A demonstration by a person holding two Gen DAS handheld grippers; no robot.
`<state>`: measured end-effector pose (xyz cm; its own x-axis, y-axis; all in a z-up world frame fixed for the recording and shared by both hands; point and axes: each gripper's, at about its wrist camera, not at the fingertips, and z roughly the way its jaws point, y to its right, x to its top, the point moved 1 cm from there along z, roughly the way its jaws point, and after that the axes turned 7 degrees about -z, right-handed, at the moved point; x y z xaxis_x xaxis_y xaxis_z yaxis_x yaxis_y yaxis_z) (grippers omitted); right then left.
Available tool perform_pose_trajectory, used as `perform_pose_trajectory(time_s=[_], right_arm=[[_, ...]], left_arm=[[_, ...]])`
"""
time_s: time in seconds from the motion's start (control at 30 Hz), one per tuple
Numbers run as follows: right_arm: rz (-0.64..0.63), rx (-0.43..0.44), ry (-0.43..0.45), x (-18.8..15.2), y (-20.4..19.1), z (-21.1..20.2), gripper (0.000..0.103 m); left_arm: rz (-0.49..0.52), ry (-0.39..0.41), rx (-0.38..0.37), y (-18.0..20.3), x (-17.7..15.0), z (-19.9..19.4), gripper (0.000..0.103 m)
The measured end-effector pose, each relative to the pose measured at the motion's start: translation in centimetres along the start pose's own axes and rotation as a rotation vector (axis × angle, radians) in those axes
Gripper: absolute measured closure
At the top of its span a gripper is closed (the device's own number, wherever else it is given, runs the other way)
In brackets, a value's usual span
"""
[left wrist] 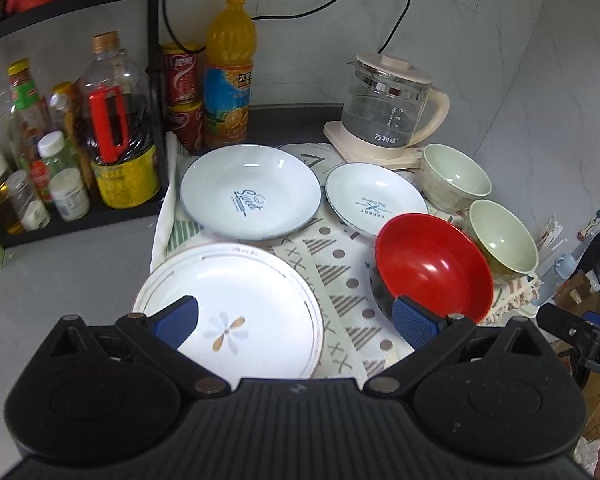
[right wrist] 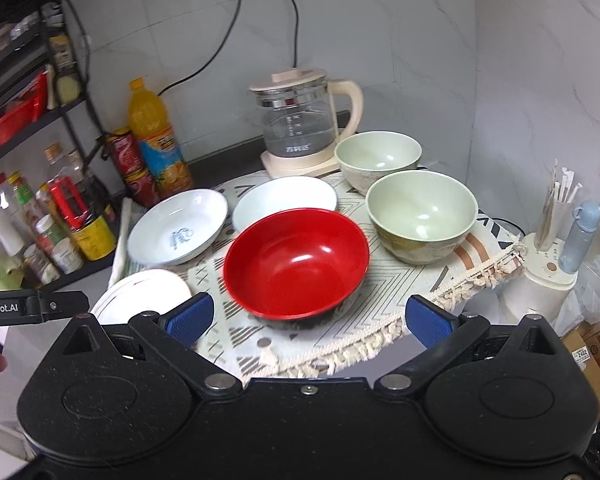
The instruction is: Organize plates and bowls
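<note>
Ahead, lower centre: red bowl (right wrist: 296, 262) just beyond right gripper (right wrist: 308, 318); both tongs wide open, empty; left gripper (left wrist: 296, 320) offset.

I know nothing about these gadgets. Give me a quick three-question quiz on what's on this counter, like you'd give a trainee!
1. True or false: the red bowl sits inside a green bowl.
2. How many white plates lie on the patterned mat?
3. The glass kettle stands: A) behind the far green bowl, B) on the shelf rack, C) on a plate.

Key: 1 false, it rests on the mat beside the near green bowl. 2 three. 3 A.
</note>
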<state>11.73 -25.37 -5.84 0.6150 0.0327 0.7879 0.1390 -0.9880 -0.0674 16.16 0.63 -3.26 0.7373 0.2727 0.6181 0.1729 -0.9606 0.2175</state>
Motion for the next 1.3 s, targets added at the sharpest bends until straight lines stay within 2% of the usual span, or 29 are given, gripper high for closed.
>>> perform_pose_trajectory(time_s=[0.2, 0.6, 0.93, 1.3], right_arm=[[0.015, -0.038, -0.004, 1.7, -0.4, 2.2, 0.0], [0.11, -0.142, -0.006, 3.8, -0.2, 5.0, 0.0], [0.173, -0.191, -0.047, 4.8, 1.7, 7.2, 0.0], [0.179, -0.185, -0.074, 6.1, 5.5, 9.7, 0.0]], left_arm=[[0.018, -0.042, -0.031, -0.2, 2.5, 2.8, 0.001], [0.13, -0.082, -0.1, 1.2, 6.3, 7.0, 0.001], [0.175, -0.11, -0.139, 4.3, 7.9, 9.5, 0.001], [0.186, -0.126, -0.138, 9.8, 8.6, 12.2, 0.003]])
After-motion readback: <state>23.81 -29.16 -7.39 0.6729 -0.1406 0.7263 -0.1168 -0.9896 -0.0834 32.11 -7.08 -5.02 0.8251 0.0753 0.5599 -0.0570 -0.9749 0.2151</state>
